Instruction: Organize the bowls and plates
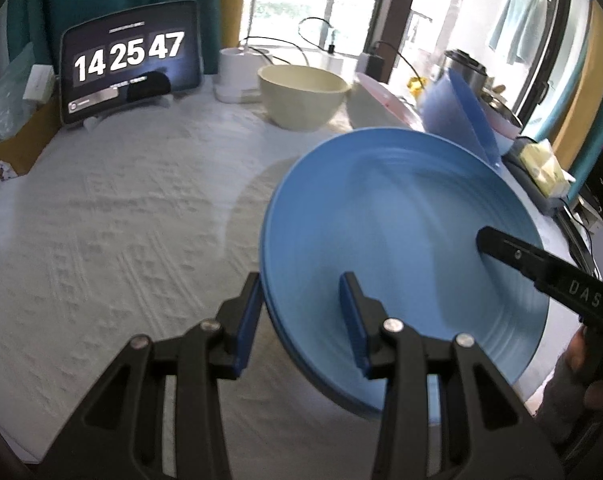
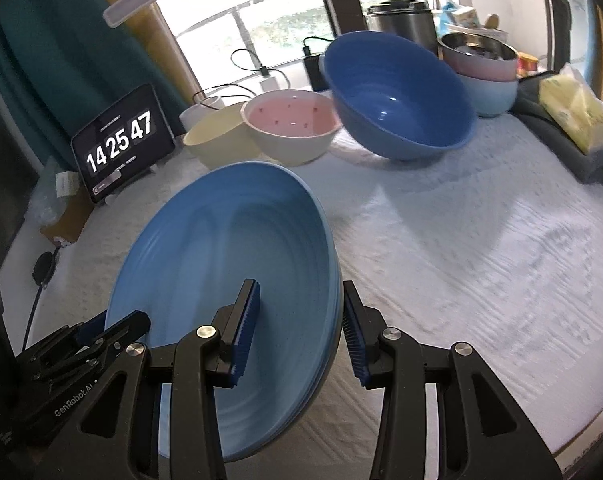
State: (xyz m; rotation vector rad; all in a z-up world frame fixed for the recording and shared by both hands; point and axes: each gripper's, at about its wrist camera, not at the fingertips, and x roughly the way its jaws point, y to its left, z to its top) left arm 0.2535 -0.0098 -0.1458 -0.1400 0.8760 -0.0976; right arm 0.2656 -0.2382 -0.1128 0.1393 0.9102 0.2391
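Observation:
A stack of light blue plates [image 1: 401,240] lies on the white cloth; it also shows in the right wrist view [image 2: 229,264]. My left gripper [image 1: 301,324] straddles its left rim, fingers a little apart from the rim. My right gripper [image 2: 297,328] straddles the right rim the same way and shows in the left wrist view as a black finger [image 1: 513,256] over the plate. A dark blue bowl [image 2: 397,100] leans tilted at the back. A pink bowl [image 2: 293,128] and a cream bowl [image 2: 221,140] stand beside it.
A tablet clock [image 2: 121,144] stands at the back left. Stacked pink and light blue bowls [image 2: 485,76], a metal cooker [image 2: 401,20] and a yellow pack [image 2: 573,116] on dark cloth sit at the back right. Cables and a white container [image 1: 237,76] line the window side.

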